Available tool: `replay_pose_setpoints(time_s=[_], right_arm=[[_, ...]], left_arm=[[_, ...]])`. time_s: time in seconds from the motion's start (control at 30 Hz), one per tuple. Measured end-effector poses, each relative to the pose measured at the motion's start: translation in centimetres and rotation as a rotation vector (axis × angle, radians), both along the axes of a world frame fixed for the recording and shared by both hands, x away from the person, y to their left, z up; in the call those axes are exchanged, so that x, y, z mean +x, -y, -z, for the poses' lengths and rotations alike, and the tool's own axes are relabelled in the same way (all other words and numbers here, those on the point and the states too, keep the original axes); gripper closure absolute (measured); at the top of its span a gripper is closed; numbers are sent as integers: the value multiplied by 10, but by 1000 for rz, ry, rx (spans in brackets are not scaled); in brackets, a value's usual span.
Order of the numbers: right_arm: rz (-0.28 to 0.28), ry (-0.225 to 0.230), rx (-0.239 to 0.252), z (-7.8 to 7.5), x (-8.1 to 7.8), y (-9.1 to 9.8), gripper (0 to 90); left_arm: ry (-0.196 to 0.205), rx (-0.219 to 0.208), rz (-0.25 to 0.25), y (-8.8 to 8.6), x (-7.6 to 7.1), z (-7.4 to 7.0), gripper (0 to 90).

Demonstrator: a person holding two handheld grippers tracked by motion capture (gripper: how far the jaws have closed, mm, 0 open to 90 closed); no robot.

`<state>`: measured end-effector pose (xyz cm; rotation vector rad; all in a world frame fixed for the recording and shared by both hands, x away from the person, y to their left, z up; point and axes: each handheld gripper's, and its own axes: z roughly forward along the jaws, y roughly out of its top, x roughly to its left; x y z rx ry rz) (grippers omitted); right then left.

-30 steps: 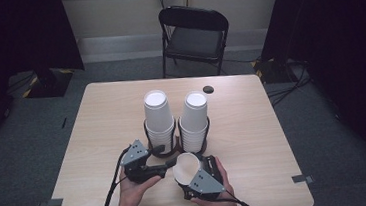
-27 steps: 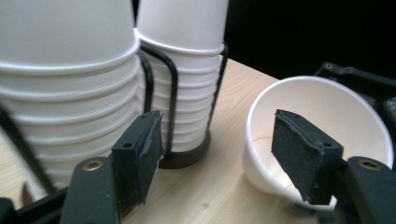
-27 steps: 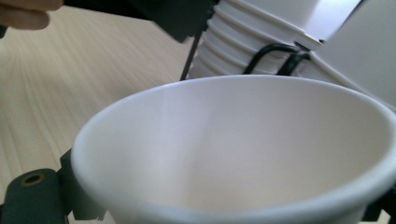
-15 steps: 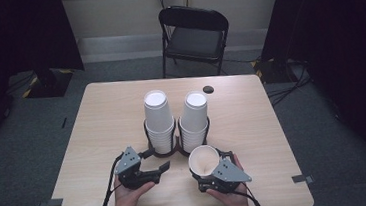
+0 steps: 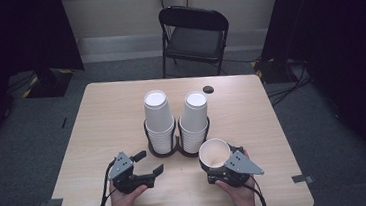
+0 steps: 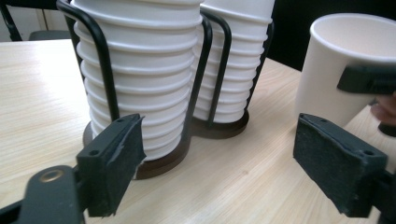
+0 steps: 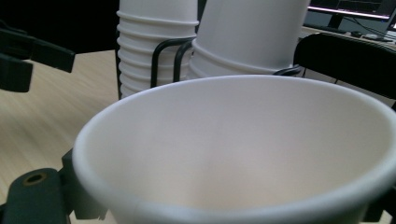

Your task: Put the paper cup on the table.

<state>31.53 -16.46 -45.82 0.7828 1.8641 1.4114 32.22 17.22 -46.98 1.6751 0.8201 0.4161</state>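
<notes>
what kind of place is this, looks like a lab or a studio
Probably a recording or test room, not a home: a bare wooden table on grey carpet, black curtains at both sides, a lone folding chair, and cables on the floor.

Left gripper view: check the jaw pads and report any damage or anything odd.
The left-hand pad looks worn: its inner edge is ragged and chipped, with a pale scuffed line along it. The right-hand pad looks whole. The jaws of the left gripper stand open with nothing between them; the paper cup stacks sit straight in their black wire holder.
</notes>
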Motion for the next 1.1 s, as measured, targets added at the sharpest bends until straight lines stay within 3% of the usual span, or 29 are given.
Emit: replay_pose_setpoints(time_s=[0.1, 0.2, 0.3, 0.6, 0.63, 0.7, 0.73, 0.8, 0.93, 0.97, 1.03, 1.1], right_arm=[[16, -2, 13, -2, 2, 5, 108], [24, -44, 39, -5, 6, 10, 109], [29, -52, 57, -8, 8, 15, 109], [80, -51, 85, -9, 25, 27, 108], [90, -54, 90, -9, 27, 29, 108], [99, -50, 94, -8, 32, 32, 108], [102, -50, 94, -8, 33, 33, 108], [82, -54, 104, -9, 39, 38, 108], [100, -56, 102, -11, 48, 42, 108], [111, -51, 110, -14, 53, 44, 108], [122, -52, 127, -16, 56, 46, 107], [137, -43, 125, -18, 60, 46, 107]], left_arm=[[23, -15, -10, -3, -3, 1, 159], [12, -18, -18, -3, -4, 3, 160], [16, -20, -18, -3, -5, 6, 157], [9, 3, -58, 1, -5, 12, 156], [10, 30, -62, 3, -4, 14, 157], [9, 42, -77, 5, -4, 15, 158], [11, 25, -79, 5, -4, 17, 157], [24, 29, -85, 6, -5, 18, 157], [41, 25, -96, 6, -7, 21, 157], [67, 21, -96, 7, -9, 21, 157], [82, 30, -113, 7, -9, 22, 156], [77, 31, -125, 7, -10, 22, 156]])
